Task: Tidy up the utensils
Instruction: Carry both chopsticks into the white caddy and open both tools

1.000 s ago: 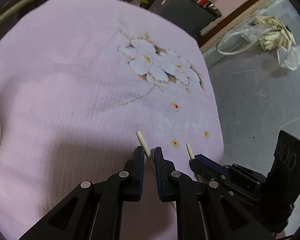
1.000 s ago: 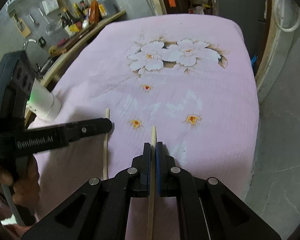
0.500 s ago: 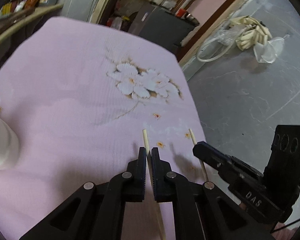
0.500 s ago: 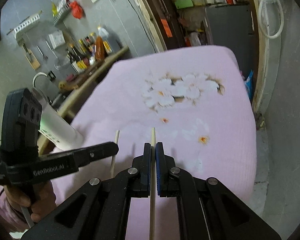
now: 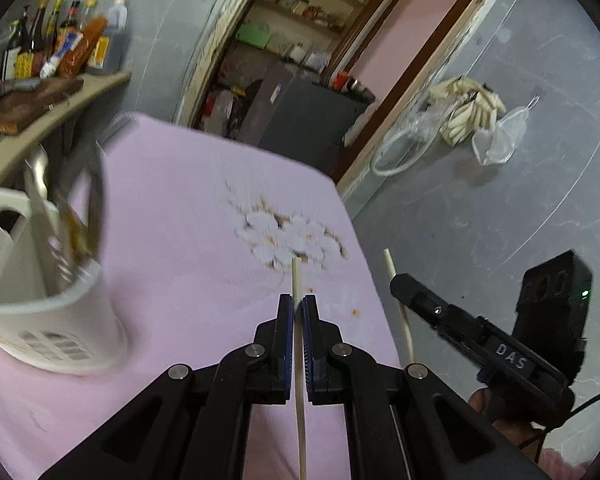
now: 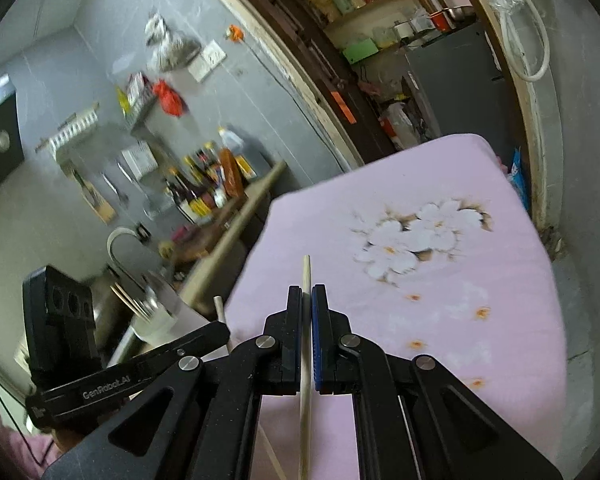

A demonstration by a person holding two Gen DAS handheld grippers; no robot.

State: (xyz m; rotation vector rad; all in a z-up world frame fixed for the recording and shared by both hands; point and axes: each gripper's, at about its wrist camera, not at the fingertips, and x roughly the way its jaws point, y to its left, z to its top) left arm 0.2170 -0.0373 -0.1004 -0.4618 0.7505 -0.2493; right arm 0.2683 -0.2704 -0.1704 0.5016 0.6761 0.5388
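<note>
White plastic utensil holder [image 5: 40,304] stands at the left edge of the counter [image 5: 180,216], round-walled, with slotted vents low on its side and a handle opening near the rim. Several utensils already stand in it, metal-handled by the look; motion blur hides which kinds.

Left gripper [image 5: 298,312]: fingers narrow, clamped on one chopstick [image 5: 296,280]. Stick is pale wood or bamboo, thin, straight, blunt-ended; its tip projects past the fingers and its tail runs back beneath them. It appears lifted clear of the cloth.

Counter covering: pink cloth, fine ribbed weave, with a printed white flower cluster [image 5: 292,240] toward the far right corner and small orange blossoms nearer in.

Right gripper [image 6: 307,304]: fingers likewise narrow, holding a second chopstick [image 6: 306,276] of the same make. In the left wrist view this gripper sits off the right edge of the counter, over the grey floor.

Step in hand (judgement): both sticks picked up; transport toward the holder under way, insertion not yet done.

Next move calls for: swing each stick from near-level to upright, bring it above the holder's rim, find a gap among the utensils standing there, lower, then release. Left goes first, being nearer. Risk: a thin round stick may pivot between the flat pads while tilting.
</note>
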